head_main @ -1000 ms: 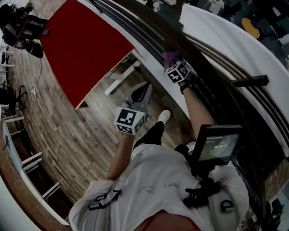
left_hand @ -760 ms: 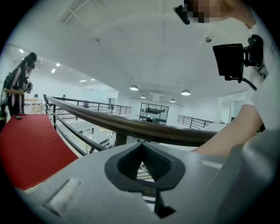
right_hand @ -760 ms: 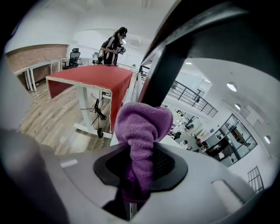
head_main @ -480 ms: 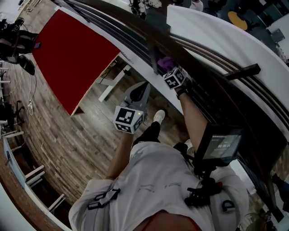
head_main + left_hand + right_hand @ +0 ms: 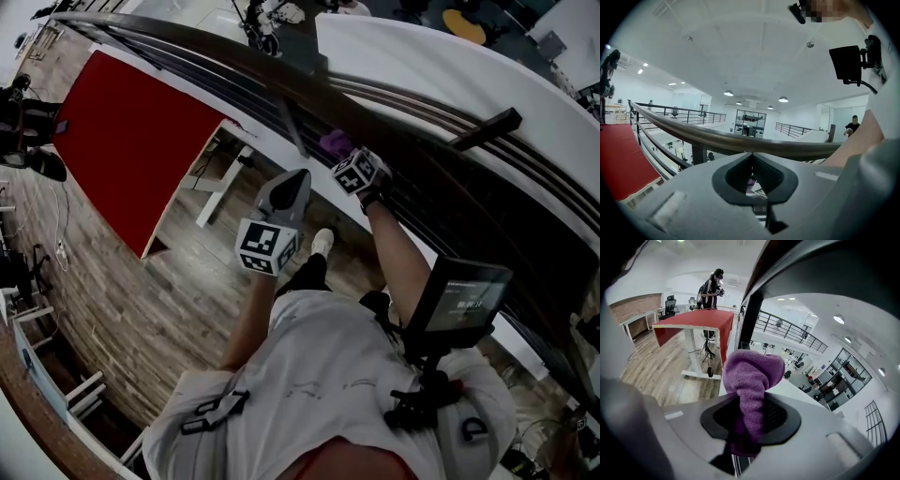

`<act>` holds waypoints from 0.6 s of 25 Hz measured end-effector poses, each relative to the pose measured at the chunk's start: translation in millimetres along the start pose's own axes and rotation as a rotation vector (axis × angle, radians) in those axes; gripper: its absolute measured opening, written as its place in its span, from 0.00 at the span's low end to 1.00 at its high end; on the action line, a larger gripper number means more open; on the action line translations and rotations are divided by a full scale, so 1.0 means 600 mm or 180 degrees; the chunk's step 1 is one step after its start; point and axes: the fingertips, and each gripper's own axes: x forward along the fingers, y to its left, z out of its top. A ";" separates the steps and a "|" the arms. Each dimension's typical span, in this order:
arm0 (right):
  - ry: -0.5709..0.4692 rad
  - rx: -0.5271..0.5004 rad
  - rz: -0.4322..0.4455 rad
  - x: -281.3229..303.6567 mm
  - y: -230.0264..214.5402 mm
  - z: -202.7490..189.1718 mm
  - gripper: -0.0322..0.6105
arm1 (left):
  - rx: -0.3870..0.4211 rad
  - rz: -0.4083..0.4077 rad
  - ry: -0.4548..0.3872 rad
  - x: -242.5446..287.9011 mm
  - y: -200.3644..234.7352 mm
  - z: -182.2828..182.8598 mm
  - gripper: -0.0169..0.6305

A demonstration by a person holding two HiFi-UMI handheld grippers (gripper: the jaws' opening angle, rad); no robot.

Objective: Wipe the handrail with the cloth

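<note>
The right gripper (image 5: 751, 416) clamps a purple cloth (image 5: 753, 376), holding it up at the dark handrail (image 5: 740, 143). The left gripper (image 5: 751, 160), jaws pressed together on nothing, hangs near the handrail.

We find no readable text. The small screen (image 5: 461, 303) on the person's chest mount shows a line of light characters, too blurred to read. The left gripper's cube (image 5: 265, 248) and the right gripper's cube (image 5: 357, 172) carry only black-and-white square marker patterns.
</note>
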 end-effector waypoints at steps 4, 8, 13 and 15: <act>0.0065 0.0015 -0.0043 -0.029 -0.007 -0.043 0.21 | 0.0049 -0.0143 -0.0011 0.023 -0.037 0.005 0.02; 0.0053 0.0078 -0.0068 -0.057 -0.015 -0.063 0.21 | 0.0069 -0.0309 -0.0010 0.043 -0.074 0.008 0.02; 0.0108 0.0164 -0.0084 -0.078 -0.020 -0.102 0.21 | 0.0111 -0.0491 0.0001 0.063 -0.119 0.011 0.02; 0.0128 0.0191 -0.0079 -0.086 -0.020 -0.116 0.21 | 0.0144 -0.0542 0.0010 0.070 -0.132 0.011 0.02</act>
